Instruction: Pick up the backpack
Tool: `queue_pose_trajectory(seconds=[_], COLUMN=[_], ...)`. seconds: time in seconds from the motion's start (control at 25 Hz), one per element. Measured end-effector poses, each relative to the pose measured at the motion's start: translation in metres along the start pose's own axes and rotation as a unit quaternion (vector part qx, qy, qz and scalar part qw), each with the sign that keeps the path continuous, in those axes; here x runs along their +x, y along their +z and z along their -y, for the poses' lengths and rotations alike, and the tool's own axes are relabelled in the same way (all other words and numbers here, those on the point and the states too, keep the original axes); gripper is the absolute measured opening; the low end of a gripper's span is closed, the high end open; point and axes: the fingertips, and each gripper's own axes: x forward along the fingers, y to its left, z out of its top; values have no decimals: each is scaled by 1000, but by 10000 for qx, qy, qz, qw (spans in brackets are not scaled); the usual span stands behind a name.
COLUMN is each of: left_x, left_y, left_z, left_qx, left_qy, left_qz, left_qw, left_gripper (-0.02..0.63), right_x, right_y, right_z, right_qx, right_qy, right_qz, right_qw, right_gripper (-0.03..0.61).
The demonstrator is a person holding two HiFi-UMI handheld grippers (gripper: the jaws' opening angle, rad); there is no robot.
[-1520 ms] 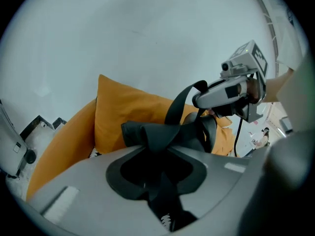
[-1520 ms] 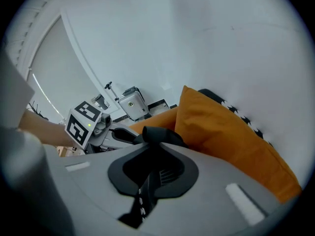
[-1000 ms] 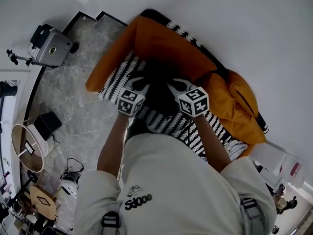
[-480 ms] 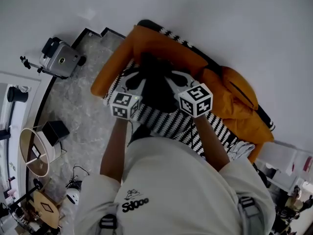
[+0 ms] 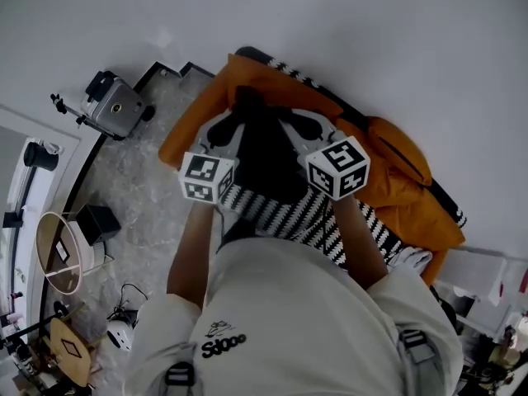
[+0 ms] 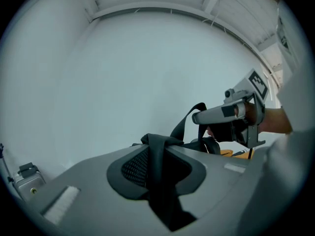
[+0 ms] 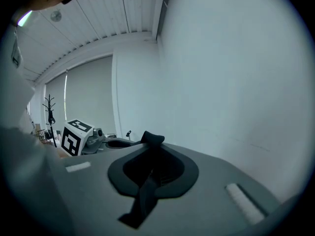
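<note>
The black backpack (image 5: 264, 151) hangs between my two grippers over the orange sofa (image 5: 388, 167) in the head view. My left gripper (image 5: 239, 115) is shut on one of the backpack's black straps (image 6: 160, 154), which runs between its jaws. My right gripper (image 5: 289, 118) is shut on another black strap (image 7: 150, 156), whose folded end sticks up past the jaws. In the left gripper view, the right gripper (image 6: 231, 114) shows at the right with a strap loop rising to it. The left gripper's marker cube (image 7: 74, 136) shows in the right gripper view. Both grippers point at a plain white wall.
A black-and-white patterned blanket (image 5: 318, 217) lies on the sofa below the backpack. On the marble floor (image 5: 140, 213) to the left stand a grey device on a stand (image 5: 115, 110), a round table (image 5: 54, 254) and a small black box (image 5: 97, 221).
Both grippers have risen together with the backpack's straps in them, and the backpack has come up off the blanket toward the sofa's back.
</note>
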Motion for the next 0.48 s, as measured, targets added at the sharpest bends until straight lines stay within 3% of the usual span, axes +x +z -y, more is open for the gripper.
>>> queue_pose_trajectory(seconds=[0.28,0.48], left_x=[-39,-63], left_y=[41,58], left_z=[32,54], left_qx=[275,516], left_qy=[356,499], left_qz=[498,599], left_qw=[9977,9956], left_gripper=[72,72], right_x=[-48,-77], right_y=[29,39], right_z=[-34,-52], right_qx=[-370,-541], right_qy=[232,389], right_qz=[358,545], right_qw=[9984,9963], right_gripper=[4,3])
